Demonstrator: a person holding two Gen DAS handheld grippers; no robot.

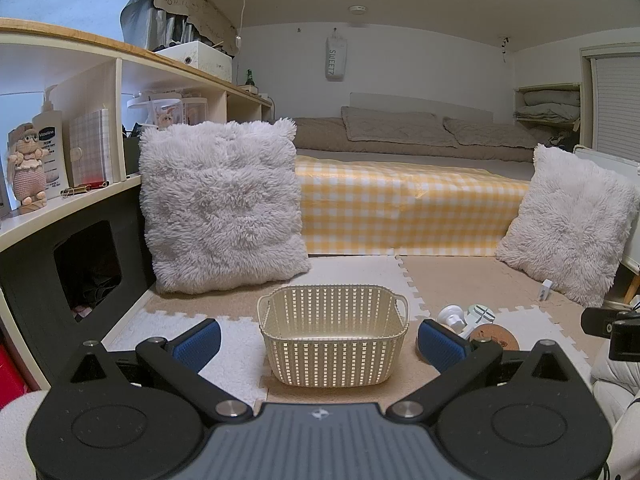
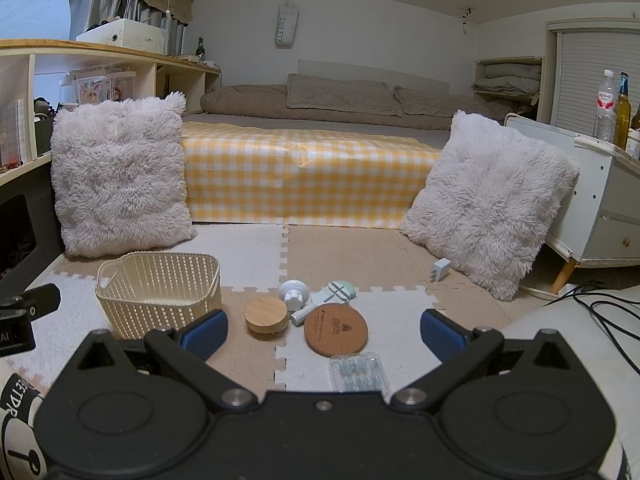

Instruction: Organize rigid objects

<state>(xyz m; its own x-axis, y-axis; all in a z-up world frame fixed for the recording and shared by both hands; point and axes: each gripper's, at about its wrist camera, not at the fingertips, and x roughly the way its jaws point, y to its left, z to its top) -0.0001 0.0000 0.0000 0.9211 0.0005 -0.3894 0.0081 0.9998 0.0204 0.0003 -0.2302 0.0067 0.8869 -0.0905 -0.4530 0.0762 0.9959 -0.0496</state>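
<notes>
Both grippers gape empty, left gripper facing the empty basket, right gripper over the coaster; likely best: pinch its near rim, lift level, carry left into basket.

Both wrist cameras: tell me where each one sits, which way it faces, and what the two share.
Left wrist: low over the floor mats, facing the bed, basket centred between the open left gripper; the right gripper's edge shows.
Right wrist: further right, same heading, over the cork coaster, wooden lid and clear case; right gripper open.
Shared: basket, coaster, both fluffy pillows, bed.
</notes>
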